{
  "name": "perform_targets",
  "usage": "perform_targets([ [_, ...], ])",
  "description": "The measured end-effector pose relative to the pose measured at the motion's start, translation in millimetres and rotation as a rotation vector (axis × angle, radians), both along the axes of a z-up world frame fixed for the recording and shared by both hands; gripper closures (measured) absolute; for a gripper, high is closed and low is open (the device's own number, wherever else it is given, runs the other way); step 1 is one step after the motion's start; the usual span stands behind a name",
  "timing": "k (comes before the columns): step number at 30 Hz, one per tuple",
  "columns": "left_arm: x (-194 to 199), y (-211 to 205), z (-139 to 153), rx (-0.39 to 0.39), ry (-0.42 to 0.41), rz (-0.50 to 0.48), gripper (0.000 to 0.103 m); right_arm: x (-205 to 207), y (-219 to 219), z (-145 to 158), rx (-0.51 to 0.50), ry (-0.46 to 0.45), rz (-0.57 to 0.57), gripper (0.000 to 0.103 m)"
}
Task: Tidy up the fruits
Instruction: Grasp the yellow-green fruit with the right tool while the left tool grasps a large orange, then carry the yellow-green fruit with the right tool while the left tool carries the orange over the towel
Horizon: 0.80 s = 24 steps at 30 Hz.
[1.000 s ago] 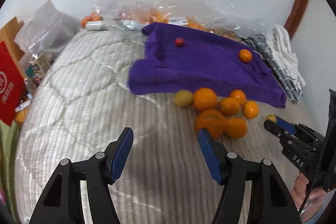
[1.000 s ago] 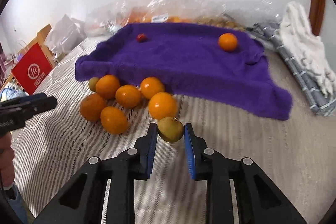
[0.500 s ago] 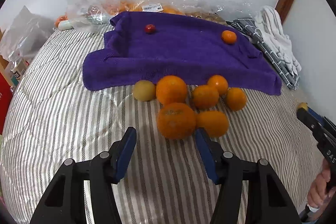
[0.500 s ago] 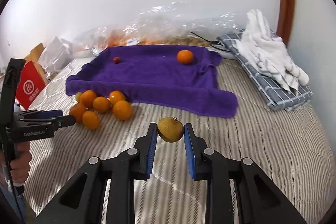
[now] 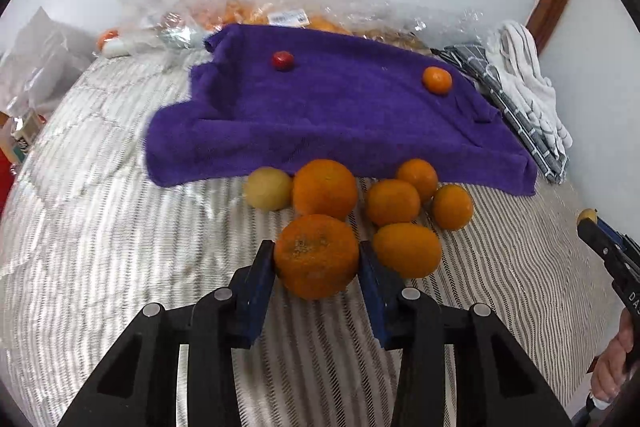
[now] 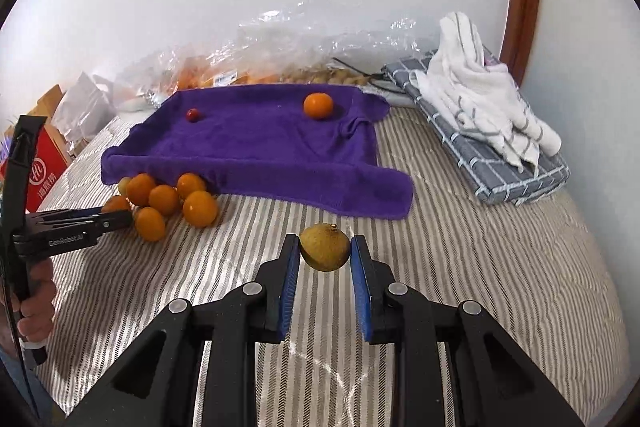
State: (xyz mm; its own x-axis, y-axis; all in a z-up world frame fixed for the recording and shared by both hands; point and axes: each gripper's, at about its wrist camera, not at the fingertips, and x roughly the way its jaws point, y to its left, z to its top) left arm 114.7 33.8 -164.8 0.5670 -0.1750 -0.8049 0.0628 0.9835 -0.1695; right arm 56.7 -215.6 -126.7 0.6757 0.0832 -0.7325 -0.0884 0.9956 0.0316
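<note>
1. Striped, quilted bedding covers the bed [image 5: 120,247], its weave a fine grey-and-cream herringbone, with a plain white wall behind.
2. Thick and fuzzy, a purple towel [image 5: 340,115] lies spread across the far half of the bed; one small orange [image 5: 437,79] and a tiny glossy red fruit [image 5: 283,60] sit on it, well apart.
3. Crinkled clear plastic bags [image 6: 320,43] with more fruit lie along the wall, and a folded grey checked cloth [image 6: 500,163] topped by a rumpled white towel [image 6: 480,99] lies at the right.
4. Round, smooth-skinned oranges [image 5: 392,201] cluster on the bedding just beside the towel's near edge, with one dull yellow-green fruit [image 5: 268,187] touching the pile's left side.
5. Angled steeply down, the left gripper [image 5: 318,267] straddles a large orange [image 5: 316,255] with pitted, dimpled peel; its blue-padded fingers are closing and touch the orange on both sides.
6. Also tilted downward, the right gripper [image 6: 325,259] is held clear above the bedding, its fingers pinching a round, rough-skinned greenish-brown fruit [image 6: 324,247] with a small stem nub.
7. Bare hands [image 6: 38,307] grip the black handles.
</note>
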Motion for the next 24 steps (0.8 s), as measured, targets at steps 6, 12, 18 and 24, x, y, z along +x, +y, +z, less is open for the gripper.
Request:
perform_targets([
  [6, -10.1, 18.5, 22.0, 0.011, -0.027, 0.043, 0.064, 3.6, 3.2, 10.2, 0.024, -0.034, 0.008, 0.077],
  [12, -14.7, 24.8, 42.3, 0.023, -0.060, 0.057, 0.064, 6.6, 2.4, 17.8, 0.046, -0.061, -0.001, 0.077],
  [18, -9.1, 25.2, 68.3, 0.003, -0.100, 0.042, 0.064, 9.0, -3.8, 29.8, 0.047, -0.089, -0.028, 0.077],
  [24, 8.9, 24.5, 95.3, -0.026, -0.164, 0.033, 0.064, 26.4, -8.0, 43.2, 0.057, -0.091, -0.047, 0.077],
])
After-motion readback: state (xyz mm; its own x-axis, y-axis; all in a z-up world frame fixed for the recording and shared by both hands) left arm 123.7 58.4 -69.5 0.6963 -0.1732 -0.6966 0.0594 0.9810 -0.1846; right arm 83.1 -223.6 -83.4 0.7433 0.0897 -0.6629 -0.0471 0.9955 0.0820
